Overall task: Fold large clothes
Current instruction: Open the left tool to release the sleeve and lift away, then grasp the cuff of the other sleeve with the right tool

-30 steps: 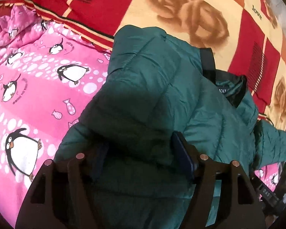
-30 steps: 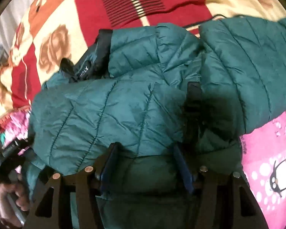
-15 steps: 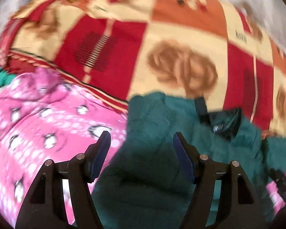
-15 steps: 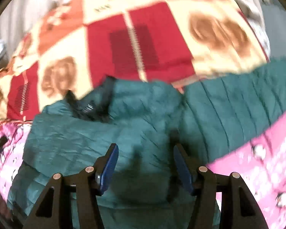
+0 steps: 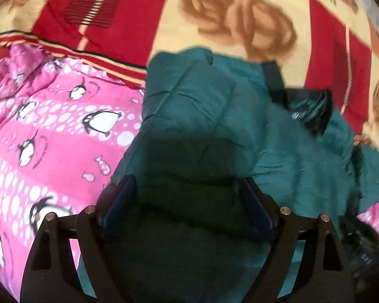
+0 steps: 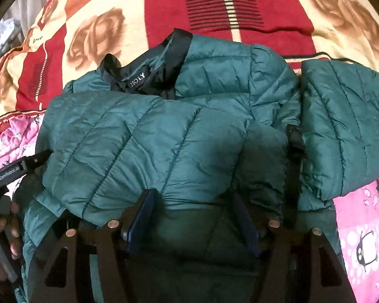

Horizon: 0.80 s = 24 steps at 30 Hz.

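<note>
Both grippers have dropped back down onto the jacket (image 6: 164,139) after lifting clear half a second ago, when more of the blanket (image 5: 144,15) showed above it. Now the green puffer fills the lower half of each view, lying on the bed where the blanket meets the pink penguin sheet (image 5: 50,131). Its black collar (image 6: 149,75) points to 12 o'clock in the right view, one sleeve already folded across the chest, the other (image 6: 346,126) lying out at 3 o'clock, probably next to come in. Coming down on the bundle like this looks meant to press the puffy layers flat so the fold stays. The left gripper (image 5: 187,202) has its fingers spread wide, sunk against dark fabric at the jacket's near edge with nothing pinched between them. The right gripper (image 6: 192,214) is likewise wide apart, its blue pads straddling a bulge of quilted fabric that touches them but is not clamped. At 9 o'clock in the right view, the left hand (image 6: 2,227) shows beside the jacket.
</note>
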Tool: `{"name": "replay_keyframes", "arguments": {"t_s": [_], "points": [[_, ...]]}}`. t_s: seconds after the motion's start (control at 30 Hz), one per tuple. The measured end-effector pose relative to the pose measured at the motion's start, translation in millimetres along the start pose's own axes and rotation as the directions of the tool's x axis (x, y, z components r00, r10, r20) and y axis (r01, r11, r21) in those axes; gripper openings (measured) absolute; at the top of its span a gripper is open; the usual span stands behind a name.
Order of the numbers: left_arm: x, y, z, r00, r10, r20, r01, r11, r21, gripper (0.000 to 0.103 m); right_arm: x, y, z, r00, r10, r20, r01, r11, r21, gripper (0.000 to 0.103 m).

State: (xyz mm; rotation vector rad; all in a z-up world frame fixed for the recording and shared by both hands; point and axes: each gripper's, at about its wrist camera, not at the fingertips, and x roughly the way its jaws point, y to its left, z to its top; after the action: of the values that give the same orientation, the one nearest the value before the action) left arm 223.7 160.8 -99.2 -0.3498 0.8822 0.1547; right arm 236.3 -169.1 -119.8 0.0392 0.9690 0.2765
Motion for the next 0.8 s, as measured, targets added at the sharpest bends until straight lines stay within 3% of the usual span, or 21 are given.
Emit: {"name": "replay_keyframes", "arguments": {"t_s": [0.07,0.13,0.23,0.37,0.43,0.5,0.57,0.6,0.73,0.8], "points": [[-22.0,0.2,0.5,0.998,-0.048,0.041,0.050,0.998,-0.040,0.086,-20.5,-3.6,1.7,0.996,-0.042,0.073,0.040,0.999,0.021,0.063],[-52.3,-4.1,-4.2,0.988,-0.107,0.114,0.114,0.992,-0.057,0.086,-53.4,-8.7,2.2,0.979,-0.108,0.172,0.101,0.994,0.048,0.063],[-77.7,-12.8,-17.4,0.985,-0.092,0.146,0.096,0.995,-0.020,0.086,-96.8,-21.6,-7.0,0.953,-0.176,0.245,0.152,0.982,0.113,0.063],[-106.6,-14.1,-38.2,0.972,-0.137,0.189,0.134,0.991,0.029,0.086,-136.4,-59.7,-21.8,0.946,-0.209,0.248,0.164,0.968,0.191,0.063],[-118.1,-13.7,-61.6,0.962,-0.111,0.250,0.091,0.992,0.090,0.086,-157.2,-86.6,-27.0,0.939,-0.222,0.262,0.165,0.961,0.221,0.063],[-113.2,-16.1,-70.4,0.982,-0.042,0.184,0.022,0.993,0.113,0.086,-173.4,-110.5,-27.3,0.930,-0.257,0.264,0.210,0.958,0.194,0.063],[-111.8,-16.3,-70.4,0.982,-0.076,0.175,0.052,0.989,0.137,0.086,-190.5,-140.5,-22.8,0.907,-0.326,0.268,0.291,0.943,0.160,0.063],[-110.2,-17.1,-67.0,0.984,-0.054,0.171,0.031,0.990,0.135,0.086,-198.8,-156.1,-19.9,0.900,-0.343,0.270,0.310,0.937,0.160,0.063],[-110.0,-13.4,-64.6,0.984,-0.036,0.172,0.021,0.996,0.086,0.086,-228.0,-230.8,0.9,0.883,-0.390,0.262,0.324,0.910,0.260,0.063],[-107.0,-14.9,-65.4,0.985,-0.014,0.173,-0.001,0.996,0.090,0.086,-232.3,-267.6,12.2,0.887,-0.397,0.235,0.316,0.894,0.318,0.063]]}}
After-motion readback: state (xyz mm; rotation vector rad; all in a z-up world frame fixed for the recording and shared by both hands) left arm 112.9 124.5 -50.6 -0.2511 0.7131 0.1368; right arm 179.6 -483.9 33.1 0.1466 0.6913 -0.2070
